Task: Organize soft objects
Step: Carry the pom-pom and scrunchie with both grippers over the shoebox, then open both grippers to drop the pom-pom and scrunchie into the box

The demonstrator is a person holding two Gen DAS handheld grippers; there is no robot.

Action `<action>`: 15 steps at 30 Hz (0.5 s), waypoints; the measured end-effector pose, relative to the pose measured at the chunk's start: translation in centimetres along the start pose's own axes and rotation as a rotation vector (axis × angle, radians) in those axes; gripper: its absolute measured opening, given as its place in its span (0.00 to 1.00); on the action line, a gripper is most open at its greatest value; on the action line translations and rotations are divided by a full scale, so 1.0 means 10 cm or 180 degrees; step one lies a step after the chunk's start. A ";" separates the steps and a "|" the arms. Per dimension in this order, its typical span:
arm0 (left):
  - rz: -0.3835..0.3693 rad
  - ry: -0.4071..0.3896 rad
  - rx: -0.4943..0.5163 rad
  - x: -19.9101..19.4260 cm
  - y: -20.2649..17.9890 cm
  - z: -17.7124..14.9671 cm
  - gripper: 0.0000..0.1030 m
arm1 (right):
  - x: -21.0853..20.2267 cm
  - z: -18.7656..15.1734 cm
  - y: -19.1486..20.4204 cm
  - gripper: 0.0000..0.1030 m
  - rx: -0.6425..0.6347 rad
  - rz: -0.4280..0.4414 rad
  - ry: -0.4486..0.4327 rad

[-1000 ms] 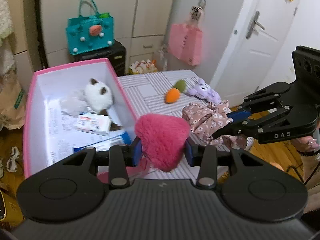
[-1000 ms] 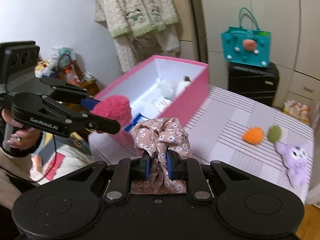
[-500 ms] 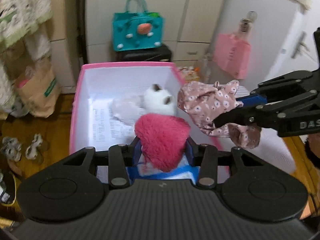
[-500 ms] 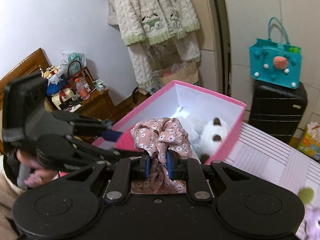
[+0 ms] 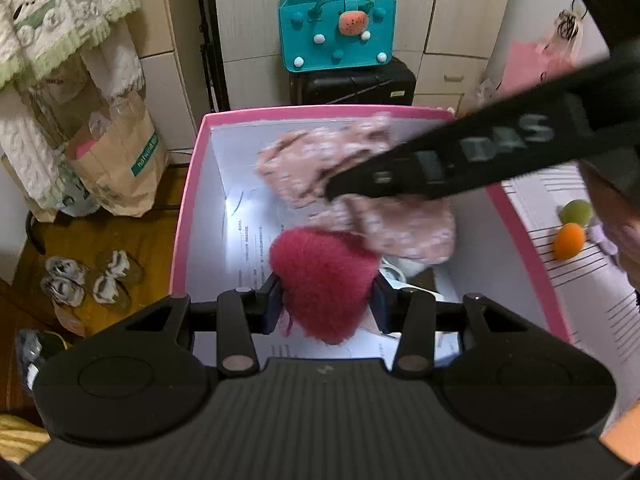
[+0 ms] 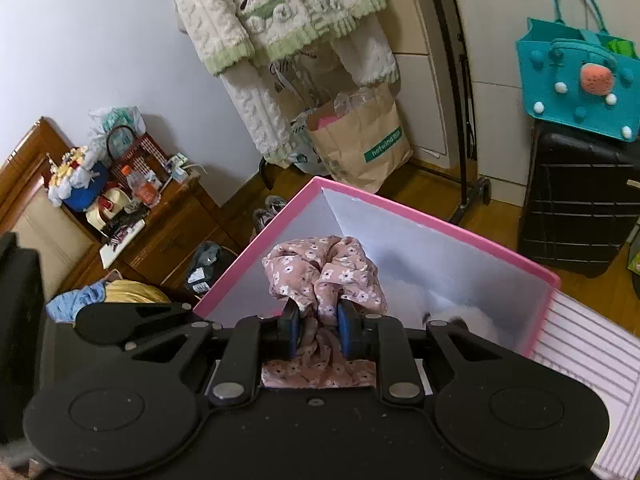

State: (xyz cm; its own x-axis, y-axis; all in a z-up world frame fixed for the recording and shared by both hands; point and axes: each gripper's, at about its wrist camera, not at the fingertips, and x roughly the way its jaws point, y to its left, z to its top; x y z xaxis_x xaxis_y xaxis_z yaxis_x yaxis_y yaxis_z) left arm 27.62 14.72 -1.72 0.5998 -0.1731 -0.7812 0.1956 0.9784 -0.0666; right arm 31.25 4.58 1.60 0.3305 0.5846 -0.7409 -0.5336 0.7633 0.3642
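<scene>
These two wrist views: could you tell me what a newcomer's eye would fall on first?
Probably the fluffy red plush, clamped in the left gripper over the pink box. Next, the pink floral cloth between the right gripper's opening jaws, also above the box. Behind stands a teal bag on a black suitcase.

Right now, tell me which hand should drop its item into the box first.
Right. Its jaws are already opening around the floral cloth, which hangs over the pink box. The left gripper grips the red plush.
</scene>
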 end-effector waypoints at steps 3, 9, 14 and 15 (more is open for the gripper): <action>0.0107 0.0024 0.0083 0.10 -0.02 0.05 0.43 | 0.17 0.08 -0.02 0.27 -0.0021 -0.0073 0.0036; 0.0075 0.0049 0.0104 0.16 -0.05 0.09 0.43 | 0.36 0.12 -0.12 0.34 -0.0010 -0.0238 0.0099; 0.0037 0.0100 0.0160 0.21 -0.11 0.08 0.48 | 0.42 0.13 -0.11 0.41 -0.0125 -0.0372 0.0155; 0.0051 0.0103 0.0158 0.22 -0.11 0.08 0.54 | 0.42 0.12 -0.11 0.44 -0.0136 -0.0362 0.0168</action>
State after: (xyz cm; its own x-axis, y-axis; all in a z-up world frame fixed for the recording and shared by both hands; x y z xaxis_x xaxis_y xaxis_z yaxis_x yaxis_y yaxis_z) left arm 29.36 13.16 -2.88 0.5779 -0.1530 -0.8017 0.2249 0.9741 -0.0238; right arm 34.19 6.54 -1.19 0.3499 0.4787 -0.8052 -0.5279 0.8108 0.2527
